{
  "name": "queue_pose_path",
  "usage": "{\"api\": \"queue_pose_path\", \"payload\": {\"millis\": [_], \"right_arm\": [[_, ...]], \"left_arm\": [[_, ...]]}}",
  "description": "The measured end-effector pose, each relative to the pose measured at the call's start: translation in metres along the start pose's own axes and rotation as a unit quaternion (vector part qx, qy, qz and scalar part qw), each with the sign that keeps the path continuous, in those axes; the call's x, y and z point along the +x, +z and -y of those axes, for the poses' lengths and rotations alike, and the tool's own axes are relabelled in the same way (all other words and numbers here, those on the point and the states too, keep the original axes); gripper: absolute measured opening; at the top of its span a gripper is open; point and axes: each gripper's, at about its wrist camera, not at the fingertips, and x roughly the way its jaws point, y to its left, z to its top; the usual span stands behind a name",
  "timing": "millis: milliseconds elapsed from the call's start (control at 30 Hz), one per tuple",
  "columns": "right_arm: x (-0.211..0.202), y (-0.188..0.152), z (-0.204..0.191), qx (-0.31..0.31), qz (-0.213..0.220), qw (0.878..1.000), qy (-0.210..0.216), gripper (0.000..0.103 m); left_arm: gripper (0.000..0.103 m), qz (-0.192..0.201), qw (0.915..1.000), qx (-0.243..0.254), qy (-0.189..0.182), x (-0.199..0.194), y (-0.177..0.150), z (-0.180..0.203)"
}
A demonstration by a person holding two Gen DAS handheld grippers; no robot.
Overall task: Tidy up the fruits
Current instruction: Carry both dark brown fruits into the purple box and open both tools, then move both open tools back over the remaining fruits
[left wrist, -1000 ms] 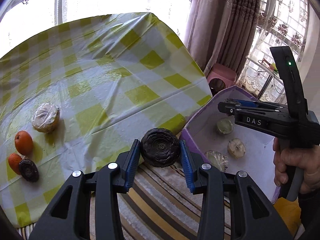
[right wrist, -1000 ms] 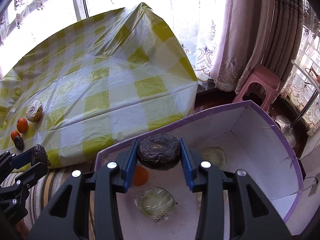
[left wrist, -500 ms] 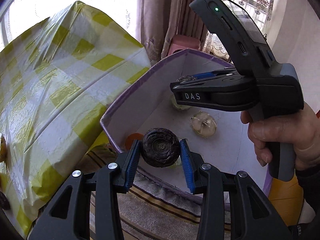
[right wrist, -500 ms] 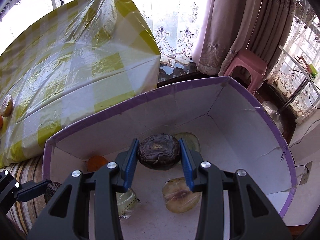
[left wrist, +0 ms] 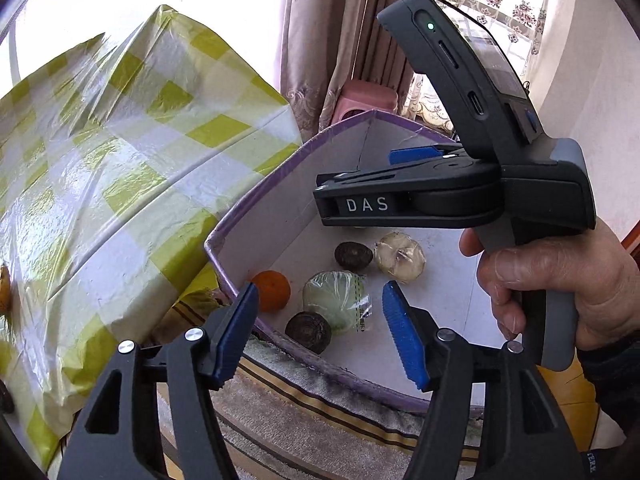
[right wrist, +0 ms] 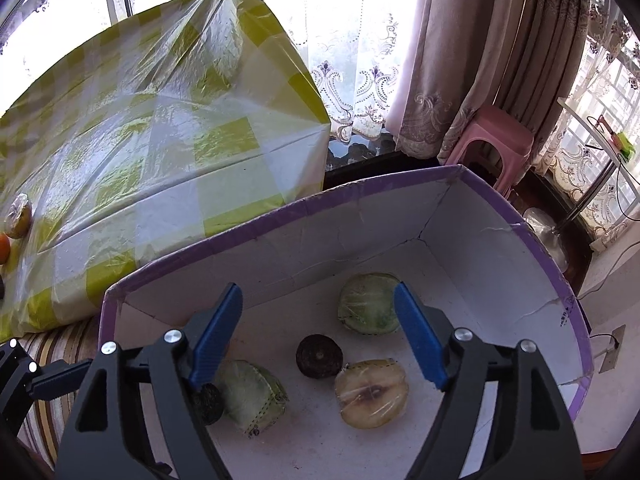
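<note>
1. Both tools are spread wide and carry nothing: the left tool hangs over the near rim of the box, the right tool over its middle.
2. The fruits lie on the box floor: two dark fruits, an orange, and several wrapped fruits sealed in clear film.
3. More fruits sit far off on the checked bench: a wrapped one and a second orange at the left edge of the right view.
4. Handling, as a judgement: the dark fruits look small, light and firm with a ridged skin, so a pinch across the widest part should hold.
5. The wrapped fruits look softer, and their film is likely slick. Take them across the middle with gentle pressure, not by the loose film edge.
6. The oranges are round and could roll; close on them square across the widest part.
7. The box is thin card, its far walls creased, so the tools should not lean on its rim.
</note>
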Motion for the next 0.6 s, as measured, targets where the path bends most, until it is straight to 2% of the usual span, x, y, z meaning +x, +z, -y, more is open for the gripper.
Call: {"api": "queue_pose_path", "payload": {"millis": [200, 367, 500, 600], "right_arm": [[-0.013, 0.005, -0.008, 0.003, 0.021, 1.0, 0.02, 0.086], [-0.023, 0.009, -0.031, -0.01, 0.029, 0.999, 0.037, 0.086], [-0.028, 0.008, -0.06, -0.029, 0.03, 0.997, 0.066, 0.086], [-0.033, 0.003, -0.09, -0.052, 0.028, 0.994, 0.09, 0.086]], "left_arm": [[0.064, 0.027, 0.9985, -0.045, 0.015, -0.023, -0.003, -0.025], [0.065, 0.05, 0.9938, -0.092, 0.035, -0.052, -0.014, -0.057], [0.064, 0.073, 0.9859, -0.138, 0.06, -0.082, -0.029, -0.09], [0.064, 0.091, 0.9762, -0.175, 0.09, -0.11, -0.046, -0.12]]}}
